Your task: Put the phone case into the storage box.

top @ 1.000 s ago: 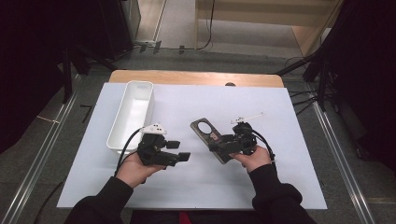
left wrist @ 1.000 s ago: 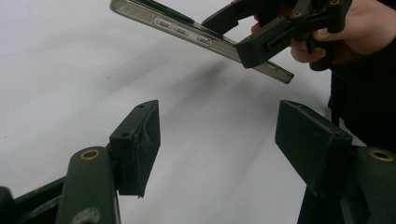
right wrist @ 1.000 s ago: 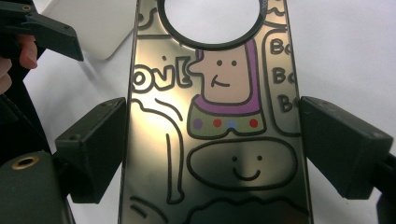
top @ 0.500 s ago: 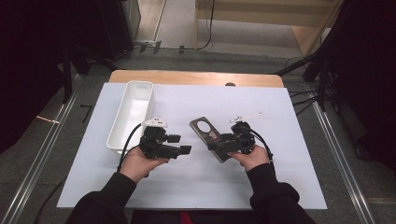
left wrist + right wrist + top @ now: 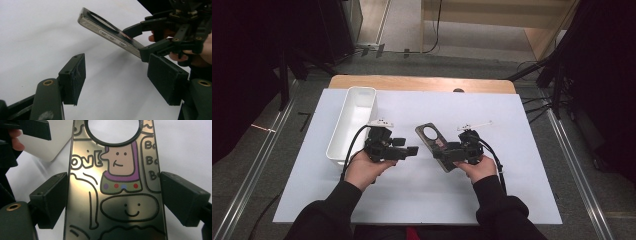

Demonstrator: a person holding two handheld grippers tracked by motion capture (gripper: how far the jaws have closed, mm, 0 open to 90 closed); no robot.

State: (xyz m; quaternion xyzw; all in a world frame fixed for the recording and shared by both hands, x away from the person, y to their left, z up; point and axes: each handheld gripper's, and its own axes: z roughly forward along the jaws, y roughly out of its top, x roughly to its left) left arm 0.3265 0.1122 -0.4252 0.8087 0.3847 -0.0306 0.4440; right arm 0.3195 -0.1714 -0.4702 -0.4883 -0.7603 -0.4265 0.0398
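Note:
A glossy phone case with a round camera hole and cartoon drawings is held off the white mat, tilted. My right gripper is shut on it across its width. In the right gripper view both pads press the long edges of the case. My left gripper stands open just left of the case with nothing between its jaws. In the left gripper view the open gripper points at the case, and the right gripper clamps the case's lower end.
A long white tray lies at the left of the white mat, close behind the left hand. The wooden table edge runs along the far side. Dark floor and metal rails flank the table.
The left gripper has shifted a little to the right and farther from the person, toward the case. The right gripper and the case have stayed put.

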